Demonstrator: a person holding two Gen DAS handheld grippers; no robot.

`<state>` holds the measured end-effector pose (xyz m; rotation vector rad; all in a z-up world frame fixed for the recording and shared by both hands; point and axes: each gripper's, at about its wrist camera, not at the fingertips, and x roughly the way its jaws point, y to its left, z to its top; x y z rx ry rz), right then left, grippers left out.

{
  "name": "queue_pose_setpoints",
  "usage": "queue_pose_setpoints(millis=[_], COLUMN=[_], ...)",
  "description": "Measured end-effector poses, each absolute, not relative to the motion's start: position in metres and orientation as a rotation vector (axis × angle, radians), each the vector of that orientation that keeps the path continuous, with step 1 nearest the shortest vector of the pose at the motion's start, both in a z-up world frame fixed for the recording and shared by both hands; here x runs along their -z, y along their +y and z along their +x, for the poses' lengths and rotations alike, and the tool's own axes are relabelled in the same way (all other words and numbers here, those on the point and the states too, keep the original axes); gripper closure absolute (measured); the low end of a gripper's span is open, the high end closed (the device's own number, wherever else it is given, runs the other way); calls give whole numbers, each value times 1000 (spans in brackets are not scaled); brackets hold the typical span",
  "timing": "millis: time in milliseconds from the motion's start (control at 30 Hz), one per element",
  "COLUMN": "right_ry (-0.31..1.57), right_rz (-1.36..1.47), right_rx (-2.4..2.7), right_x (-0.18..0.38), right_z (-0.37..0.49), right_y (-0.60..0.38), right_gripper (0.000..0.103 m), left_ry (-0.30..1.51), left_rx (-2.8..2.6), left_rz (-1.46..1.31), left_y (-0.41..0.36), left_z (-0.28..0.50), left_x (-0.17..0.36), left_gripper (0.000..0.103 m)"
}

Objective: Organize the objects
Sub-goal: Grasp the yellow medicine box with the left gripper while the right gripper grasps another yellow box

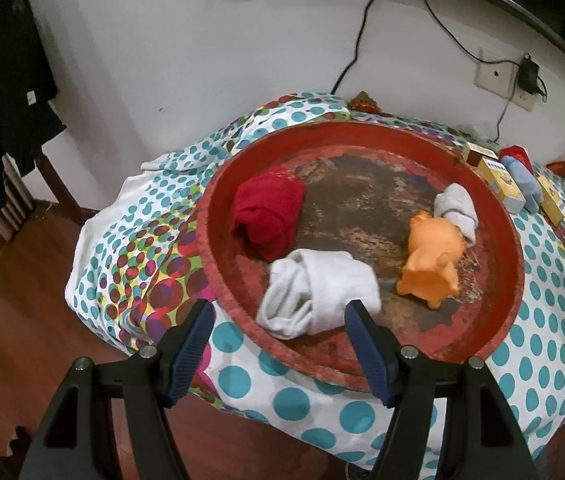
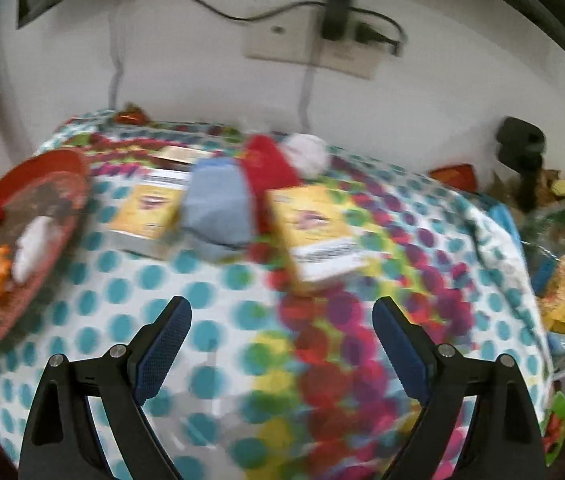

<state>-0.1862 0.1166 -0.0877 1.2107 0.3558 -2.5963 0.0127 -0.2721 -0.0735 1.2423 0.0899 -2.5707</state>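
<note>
A worn red round tray [image 1: 494,332] lies on the dotted cloth. In it are a rolled red sock [image 1: 268,212], a rolled white sock [image 1: 318,296], a smaller grey sock [image 1: 456,206] and an orange toy pig [image 1: 432,256]. My left gripper [image 1: 278,310] is open, hovering near the tray's front edge just short of the white sock. My right gripper [image 2: 282,308] is open over bare cloth. Ahead of it lie two yellow boxes [image 2: 146,208] [image 2: 316,228], a blue sock [image 2: 218,204], a red sock [image 2: 268,168] and a white sock [image 2: 308,152]. The tray [image 2: 66,168] appears at the left of this blurred view.
The cloth-covered table [image 1: 242,380] stands against a white wall with a socket plate [image 2: 310,44] and cables. A dark chair with clothes [image 1: 6,92] stands on the left. Cluttered bags and toys [image 2: 562,240] crowd the table's right end. Wooden floor [image 1: 22,280] lies below.
</note>
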Motion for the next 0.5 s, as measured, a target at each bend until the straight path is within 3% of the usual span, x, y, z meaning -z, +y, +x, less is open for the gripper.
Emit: queue_pose_setpoints(millis=[500], right_ry=[393], right_rz=[1227], right_rx=[2564], right_x=[122], right_z=[-250], right_y=[124], right_gripper=[12], left_ry=[-22], left_rx=[2651], left_rz=[1266], left_y=[-212], left_z=[-5], left_x=[45], left_gripper=[33])
